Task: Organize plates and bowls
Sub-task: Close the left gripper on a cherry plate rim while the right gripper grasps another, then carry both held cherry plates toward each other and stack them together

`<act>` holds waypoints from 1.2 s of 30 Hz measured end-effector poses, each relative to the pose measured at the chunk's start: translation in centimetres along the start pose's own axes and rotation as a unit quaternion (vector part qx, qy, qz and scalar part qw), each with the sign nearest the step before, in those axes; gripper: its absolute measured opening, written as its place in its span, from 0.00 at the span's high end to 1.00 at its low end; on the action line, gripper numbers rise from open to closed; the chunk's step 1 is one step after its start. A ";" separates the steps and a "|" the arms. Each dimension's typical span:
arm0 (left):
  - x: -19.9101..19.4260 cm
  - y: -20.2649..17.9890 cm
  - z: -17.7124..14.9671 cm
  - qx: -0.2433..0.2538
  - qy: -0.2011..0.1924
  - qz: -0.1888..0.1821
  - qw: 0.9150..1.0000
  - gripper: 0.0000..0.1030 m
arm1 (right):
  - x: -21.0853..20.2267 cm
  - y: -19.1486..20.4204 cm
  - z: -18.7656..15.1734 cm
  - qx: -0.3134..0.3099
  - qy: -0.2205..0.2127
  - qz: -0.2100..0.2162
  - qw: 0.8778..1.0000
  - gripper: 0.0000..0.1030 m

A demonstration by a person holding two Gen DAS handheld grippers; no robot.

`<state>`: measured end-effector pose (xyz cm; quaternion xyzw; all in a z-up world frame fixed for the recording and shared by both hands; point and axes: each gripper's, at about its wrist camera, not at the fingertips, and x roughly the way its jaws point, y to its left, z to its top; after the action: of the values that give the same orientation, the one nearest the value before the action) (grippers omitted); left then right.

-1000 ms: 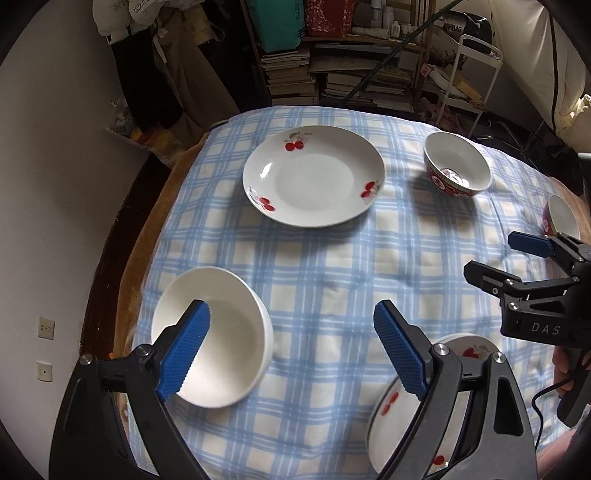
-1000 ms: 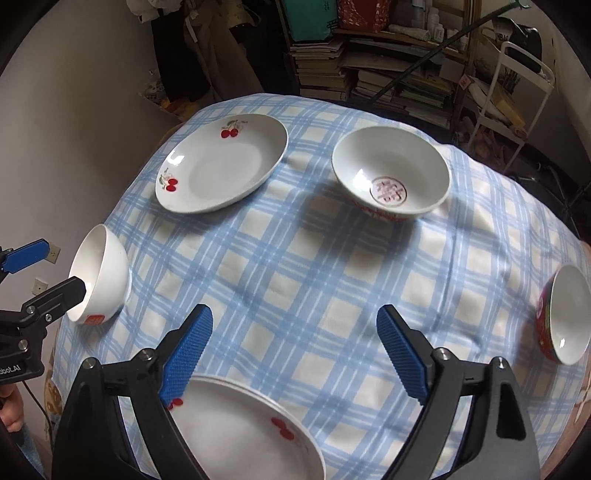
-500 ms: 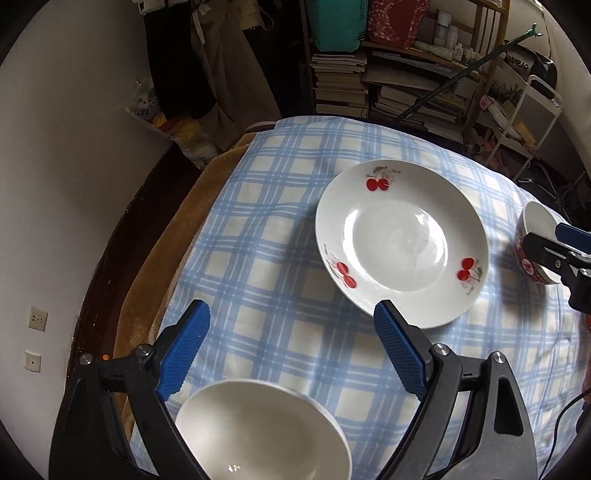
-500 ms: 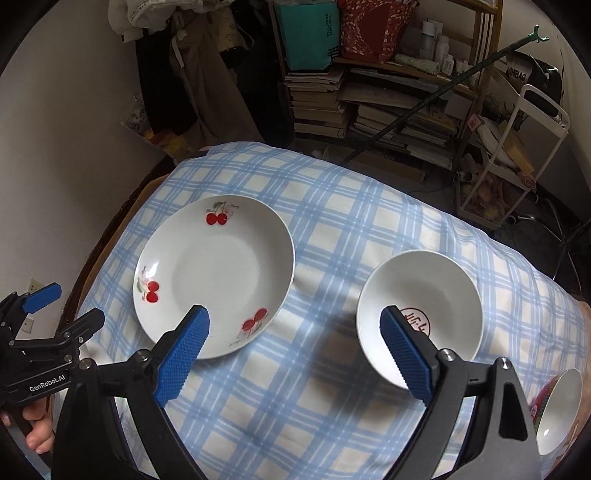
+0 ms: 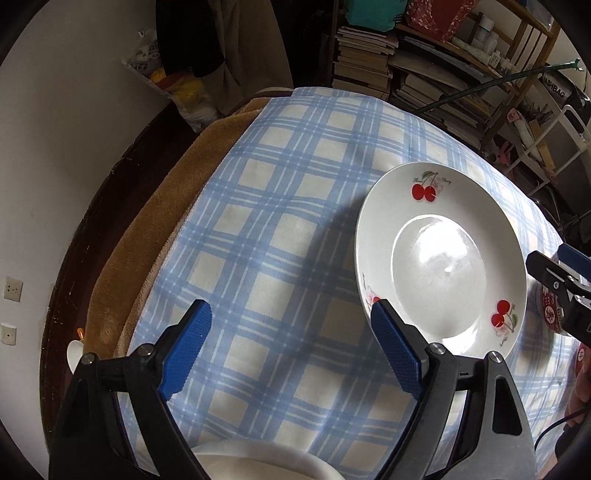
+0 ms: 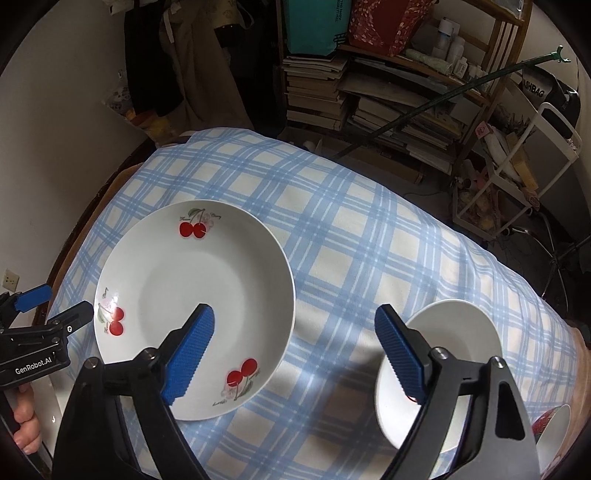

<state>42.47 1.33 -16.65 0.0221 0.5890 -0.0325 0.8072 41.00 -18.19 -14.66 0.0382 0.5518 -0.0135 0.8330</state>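
Fingers (image 6: 190,352) of the right gripper (image 6: 295,350), closing with nothing between, hover above the cherry plate (image 6: 192,295) and white bowl (image 6: 448,354); left fingers (image 5: 184,350) likewise closing, empty.

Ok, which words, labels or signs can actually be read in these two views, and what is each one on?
"GenRobot.AI": white print on the left tongs body, right wrist view.
"SHBAG": partial, on the black bag by the shelf.
Script beside the cherries on the cherry plate: too small to read.
Vertical print on the teal bag: blurred.
Red mark on the bowl: unreadable.
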 end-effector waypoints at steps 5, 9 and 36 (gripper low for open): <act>1.4 -0.5 0.8 -0.007 0.016 -0.014 1.000 0.32 | 1.9 0.0 0.5 0.003 0.031 0.010 0.999 0.45; 2.1 -1.5 1.3 0.000 0.018 -0.027 0.999 0.52 | 3.3 -0.2 0.6 0.016 0.054 0.021 0.998 0.71; 0.0 -3.6 -0.5 0.027 0.002 -0.055 0.998 0.87 | 2.3 -0.4 -1.2 0.015 0.061 0.034 0.997 0.87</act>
<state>41.76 -2.18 -16.81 0.0113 0.5895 -0.0928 0.8023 40.79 -18.49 -17.20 0.0702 0.6000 0.0087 0.7968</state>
